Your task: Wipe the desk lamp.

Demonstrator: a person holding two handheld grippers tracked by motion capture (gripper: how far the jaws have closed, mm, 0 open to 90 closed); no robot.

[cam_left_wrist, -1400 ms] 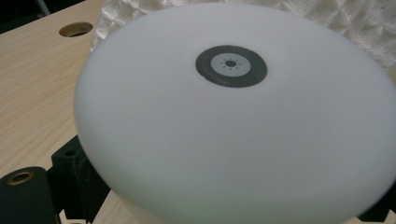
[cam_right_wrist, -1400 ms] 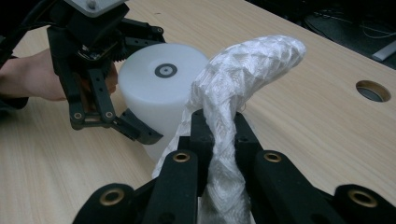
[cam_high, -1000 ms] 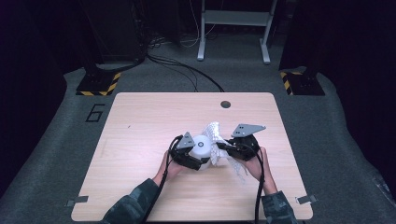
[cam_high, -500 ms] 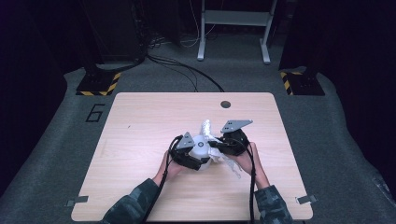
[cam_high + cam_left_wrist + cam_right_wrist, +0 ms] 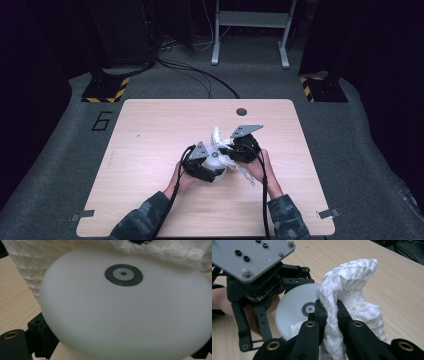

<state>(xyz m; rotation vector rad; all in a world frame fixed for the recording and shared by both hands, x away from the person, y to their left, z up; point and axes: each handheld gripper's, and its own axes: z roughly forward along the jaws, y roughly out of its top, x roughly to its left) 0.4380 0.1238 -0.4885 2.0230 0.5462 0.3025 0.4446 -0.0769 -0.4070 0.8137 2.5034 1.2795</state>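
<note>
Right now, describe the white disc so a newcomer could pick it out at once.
Start at the wooden table and go to its middle, where two hands bring their grippers together. The left gripper holds the white disc across its wide jaws, while the right gripper pinches a white cloth against it. The disc is smooth, round and rigid with a dark ring at its centre; the cloth is crumpled and textured.

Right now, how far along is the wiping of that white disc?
Done: the left gripper holds the white disc by its edges, and the right gripper is shut on the white cloth. In hand: the cloth lies against the disc's face beside its dark centre ring. Left: probably more wiping; the frames can't tell how much of the face has been covered.
</note>
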